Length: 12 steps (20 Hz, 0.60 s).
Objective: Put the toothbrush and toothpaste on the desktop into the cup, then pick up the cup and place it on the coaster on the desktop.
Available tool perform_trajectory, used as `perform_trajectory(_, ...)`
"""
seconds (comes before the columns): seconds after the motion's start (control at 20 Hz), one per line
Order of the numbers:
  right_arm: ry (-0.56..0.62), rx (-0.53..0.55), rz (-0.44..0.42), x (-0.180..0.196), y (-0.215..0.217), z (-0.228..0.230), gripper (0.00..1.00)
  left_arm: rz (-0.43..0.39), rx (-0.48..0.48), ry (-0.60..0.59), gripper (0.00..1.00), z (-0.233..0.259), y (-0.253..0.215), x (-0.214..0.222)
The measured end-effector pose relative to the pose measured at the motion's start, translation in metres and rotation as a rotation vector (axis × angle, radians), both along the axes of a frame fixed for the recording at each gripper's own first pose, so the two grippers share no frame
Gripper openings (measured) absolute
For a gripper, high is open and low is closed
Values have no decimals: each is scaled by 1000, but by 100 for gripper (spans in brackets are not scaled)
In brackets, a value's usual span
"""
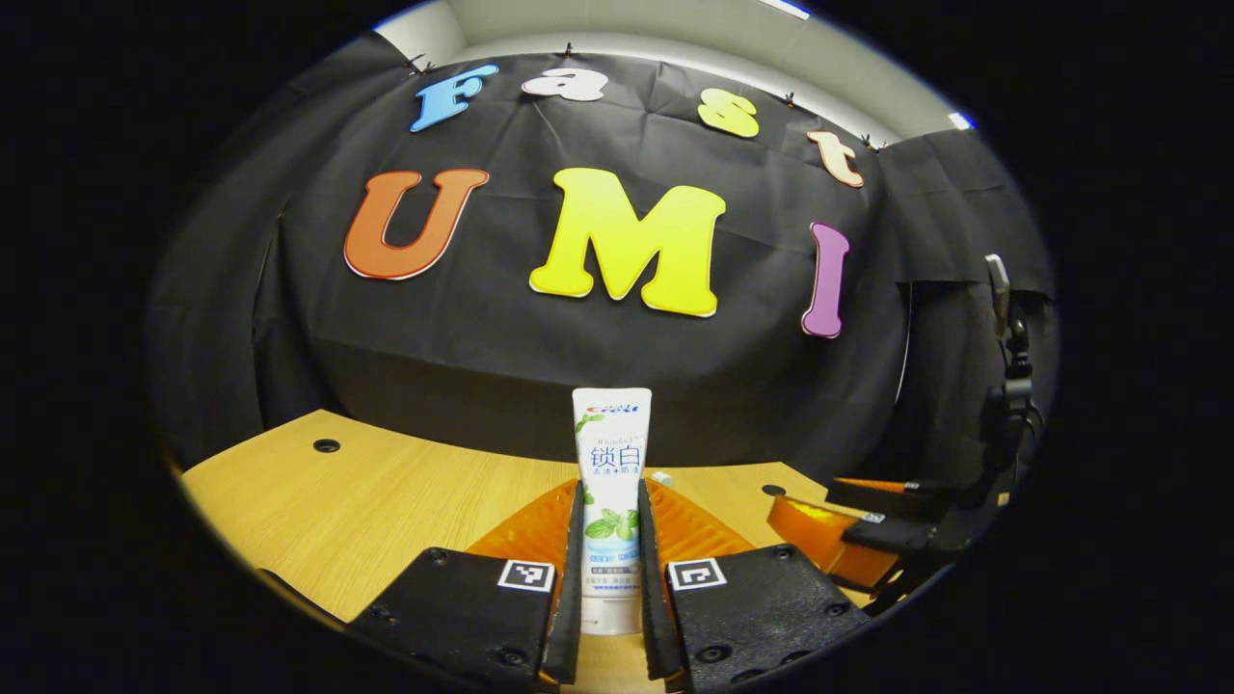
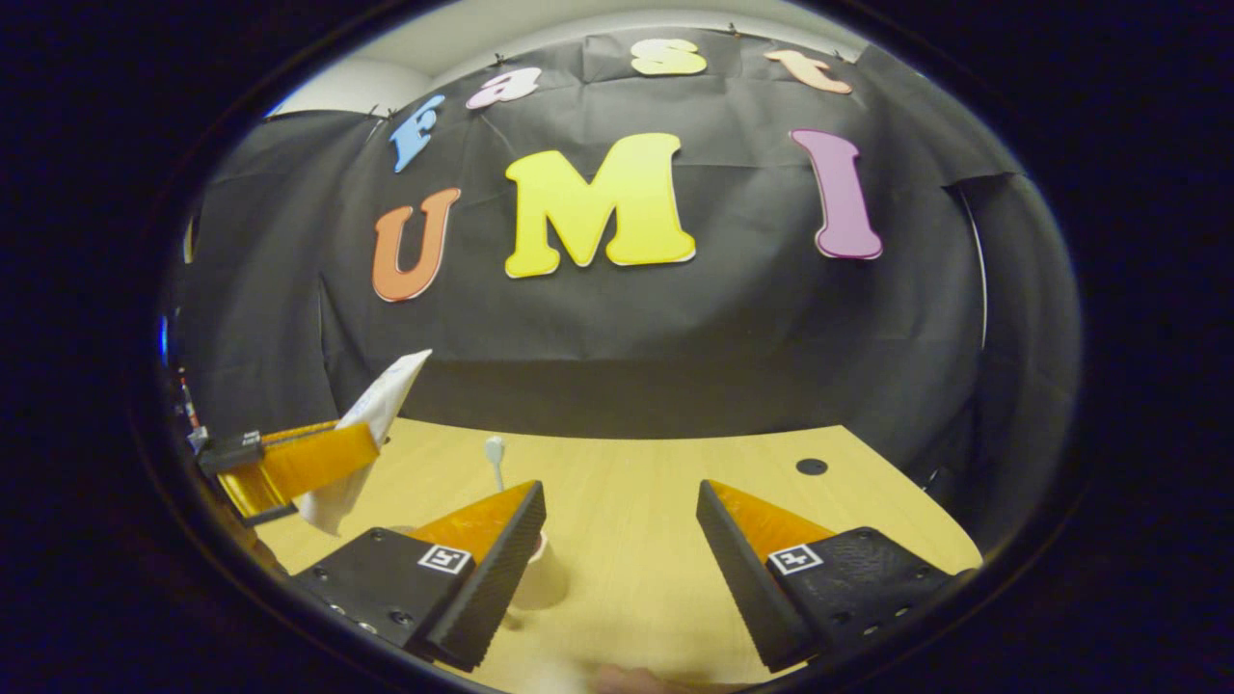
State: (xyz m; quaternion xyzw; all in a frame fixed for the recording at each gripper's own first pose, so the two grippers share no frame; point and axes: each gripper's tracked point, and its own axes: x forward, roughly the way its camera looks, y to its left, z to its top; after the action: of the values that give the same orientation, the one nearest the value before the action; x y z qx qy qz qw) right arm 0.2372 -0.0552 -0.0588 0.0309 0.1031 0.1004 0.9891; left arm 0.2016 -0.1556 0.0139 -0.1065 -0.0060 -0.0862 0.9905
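A white toothpaste tube (image 1: 611,443) stands upright between the fingers of my left gripper (image 1: 611,506), which is shut on its lower half above the wooden desktop (image 1: 386,501). In the right gripper view that left gripper (image 2: 289,463) hangs at the left with the tilted toothpaste tube (image 2: 376,414) in it. My right gripper (image 2: 617,569) is open low over the desktop (image 2: 636,492), nothing between its fingers. A toothbrush (image 2: 496,455) sticks up behind its left finger, where a bit of a pale cup (image 2: 540,551) shows, mostly hidden. The right gripper (image 1: 819,530) sits at the right in the left gripper view.
Round cable holes mark the desktop, one (image 1: 326,445) at the far left and one (image 2: 811,467) at the far right. The black cloth wall closes off the back of the desk. A dark stand (image 1: 1007,386) rises at the right edge.
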Motion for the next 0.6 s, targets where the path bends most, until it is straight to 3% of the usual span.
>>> perform_trajectory(0.3,50,41,-9,-12,-27,-29,95,-18,22,32,29,-12,-37,32)
perform_trajectory(0.6,42,62,29,-13,-19,-29,96,-10,63,42,30,-22,-45,45)
